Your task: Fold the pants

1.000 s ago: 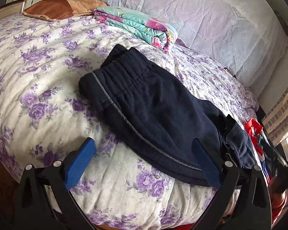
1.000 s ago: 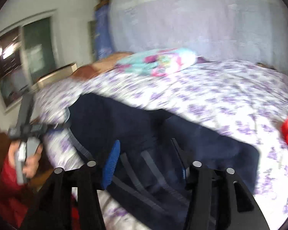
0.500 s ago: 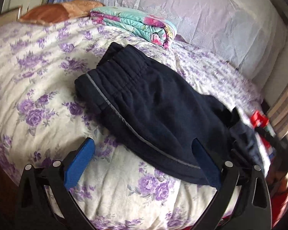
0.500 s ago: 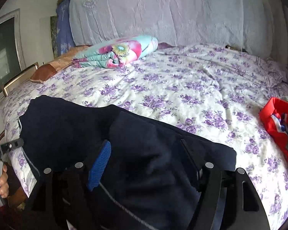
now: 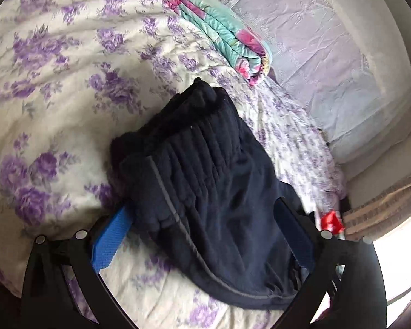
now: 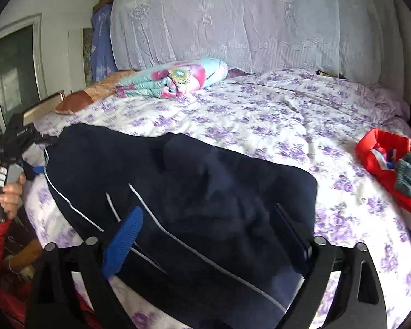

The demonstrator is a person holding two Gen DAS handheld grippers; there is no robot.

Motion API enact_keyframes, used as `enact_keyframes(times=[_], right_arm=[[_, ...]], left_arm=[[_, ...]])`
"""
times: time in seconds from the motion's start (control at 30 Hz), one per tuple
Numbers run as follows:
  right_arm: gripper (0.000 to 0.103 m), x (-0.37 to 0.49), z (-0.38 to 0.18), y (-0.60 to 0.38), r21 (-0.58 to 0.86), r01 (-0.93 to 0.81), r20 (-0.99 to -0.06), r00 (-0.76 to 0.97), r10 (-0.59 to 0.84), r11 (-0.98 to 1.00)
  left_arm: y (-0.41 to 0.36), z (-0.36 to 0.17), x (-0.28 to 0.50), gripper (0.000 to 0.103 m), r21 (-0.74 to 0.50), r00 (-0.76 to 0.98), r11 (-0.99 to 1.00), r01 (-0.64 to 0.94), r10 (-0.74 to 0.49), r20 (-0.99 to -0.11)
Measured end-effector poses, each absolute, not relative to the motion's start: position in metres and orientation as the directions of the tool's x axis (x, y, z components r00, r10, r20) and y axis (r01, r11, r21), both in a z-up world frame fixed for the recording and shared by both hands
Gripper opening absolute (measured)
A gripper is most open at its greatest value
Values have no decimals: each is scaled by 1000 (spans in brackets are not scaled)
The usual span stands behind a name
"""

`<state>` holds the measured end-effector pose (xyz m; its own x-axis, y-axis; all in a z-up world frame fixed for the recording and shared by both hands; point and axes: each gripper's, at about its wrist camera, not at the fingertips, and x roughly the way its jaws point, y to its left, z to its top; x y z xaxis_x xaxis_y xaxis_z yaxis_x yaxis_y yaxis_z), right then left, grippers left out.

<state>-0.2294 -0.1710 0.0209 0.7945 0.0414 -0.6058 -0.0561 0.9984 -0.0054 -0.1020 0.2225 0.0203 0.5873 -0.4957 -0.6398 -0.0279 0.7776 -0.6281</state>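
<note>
Two grippers hover over navy pants (image 6: 194,192) lying folded on the floral bed (image 6: 260,120). Right gripper (image 6: 205,235) has just been opening, fingers wide, pants beneath. Left gripper (image 5: 202,235) spread wide at the waistband, probably not pinching.

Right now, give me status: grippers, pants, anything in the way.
Left gripper open. Right gripper open, jaws just widened, nothing pinched. Navy pants folded on bed. Red clothes off to the side, not blocking.

Floral bedspread (image 6: 260,115), folded quilt (image 6: 175,79), brown pillow (image 6: 96,93), red garment, perhaps a jacket (image 6: 380,153)
</note>
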Motion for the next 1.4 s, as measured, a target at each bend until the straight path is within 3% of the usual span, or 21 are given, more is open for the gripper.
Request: enact_keyframes(times=[0.07,0.17,0.33,0.47,0.53,0.57,0.73,0.87,0.93,1.07,1.2,1.4], right_arm=[[99,-210,-12,-174,-56,-34,-736,677,-18,998],[99,-215,-10,-186,18,-37,-709,704,39,999],[99,-249,21,-219,141,17,-604,794,72,990],[99,-253,-4,-246,144,142,-667,745,-10,979],[99,-256,-20,-260,208,159,-667,745,21,965],[99,-263,-18,-267,250,165,-633,774,32,954],[99,-295,5,-304,242,302,-520,842,-140,922],[99,-309,-3,-340,305,382,-529,830,-178,872],[100,-306,-23,-350,342,398,-562,813,-154,851],[100,-298,-24,-335,262,355,-554,816,-161,898],[100,-295,-24,-331,255,327,-567,813,-133,910],[100,-299,-24,-344,360,287,-534,844,-56,888]], left_arm=[[210,20,-101,98,-563,602,826,-16,-442,-665],[200,18,-106,98,-503,642,864,-2,-384,-663],[210,20,-103,98,-559,680,828,-31,-392,-619],[212,22,-102,95,-578,704,812,-80,-365,-610],[212,22,-103,67,-557,713,821,-124,-316,-625],[214,21,-104,62,-549,711,823,-144,-299,-636],[227,22,-109,41,-577,704,806,-133,-333,-628],[226,35,-120,30,-578,734,810,-99,-333,-592],[214,54,-128,27,-519,763,852,-63,-294,-575],[172,95,-144,23,-375,818,926,33,-240,-522],[86,135,-164,22,-134,862,969,207,-246,-443],[-59,148,-212,20,57,793,843,534,-477,-380]])
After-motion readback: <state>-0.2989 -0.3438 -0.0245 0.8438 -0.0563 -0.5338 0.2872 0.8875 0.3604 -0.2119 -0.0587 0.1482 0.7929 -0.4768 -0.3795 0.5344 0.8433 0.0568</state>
